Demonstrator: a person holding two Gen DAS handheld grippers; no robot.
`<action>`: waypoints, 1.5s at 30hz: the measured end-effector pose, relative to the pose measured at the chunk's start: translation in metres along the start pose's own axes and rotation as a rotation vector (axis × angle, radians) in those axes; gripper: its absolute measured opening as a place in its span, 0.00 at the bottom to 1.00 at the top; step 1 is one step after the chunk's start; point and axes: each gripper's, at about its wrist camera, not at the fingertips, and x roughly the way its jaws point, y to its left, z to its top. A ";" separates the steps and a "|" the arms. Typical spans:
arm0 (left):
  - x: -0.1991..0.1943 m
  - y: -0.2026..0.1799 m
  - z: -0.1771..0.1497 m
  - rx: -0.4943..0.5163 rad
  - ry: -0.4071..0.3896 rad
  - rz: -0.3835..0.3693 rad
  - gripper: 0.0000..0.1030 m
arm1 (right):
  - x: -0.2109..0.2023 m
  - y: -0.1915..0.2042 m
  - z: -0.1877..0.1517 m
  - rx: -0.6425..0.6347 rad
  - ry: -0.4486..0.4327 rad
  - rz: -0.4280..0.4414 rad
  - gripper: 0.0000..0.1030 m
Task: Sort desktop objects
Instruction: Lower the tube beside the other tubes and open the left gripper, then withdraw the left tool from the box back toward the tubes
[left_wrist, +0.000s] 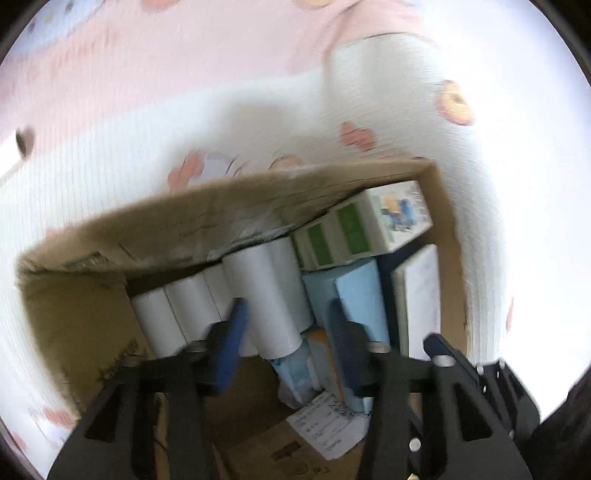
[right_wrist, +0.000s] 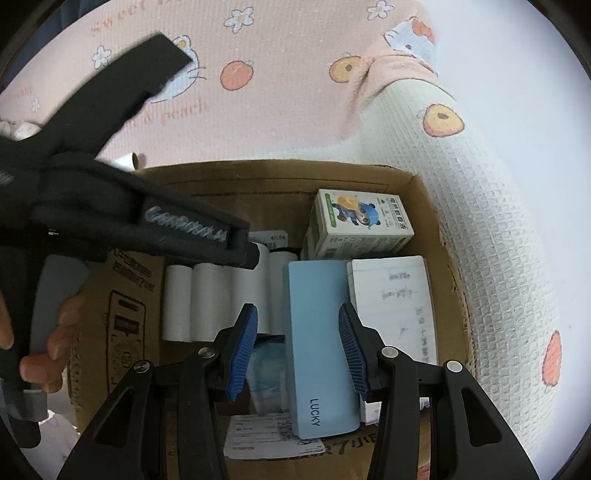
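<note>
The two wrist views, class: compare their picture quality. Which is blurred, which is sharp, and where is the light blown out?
Left wrist view: motion-smeared throughout, the cardboard box and paper rolls soft, the right edge washed white. Right wrist view: sharp, with "LUCKY" readable on the blue case; glare at the upper right. Both show fisheye bending and dark corners.

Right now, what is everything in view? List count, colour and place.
box: one, brown cardboard, on the cloth
rolls: about five, white, box's left half
case: one, light blue, marked LUCKY, box middle, between right gripper's fingers
carton: one, white and green, far right corner
notepad: one, white, right of case
cloth: one, pink and white, under box
left gripper: black, blue pads, open over rolls
right gripper: black, blue pads
</note>
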 end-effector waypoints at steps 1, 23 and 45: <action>-0.004 0.000 -0.002 0.023 -0.012 0.007 0.12 | -0.001 0.001 0.000 0.001 -0.002 0.002 0.43; -0.079 0.040 -0.069 0.360 -0.152 0.055 0.05 | -0.037 0.061 -0.033 0.141 -0.177 -0.033 0.63; -0.120 0.154 -0.078 0.176 -0.220 0.152 0.05 | -0.053 0.171 -0.009 -0.068 -0.347 -0.077 0.64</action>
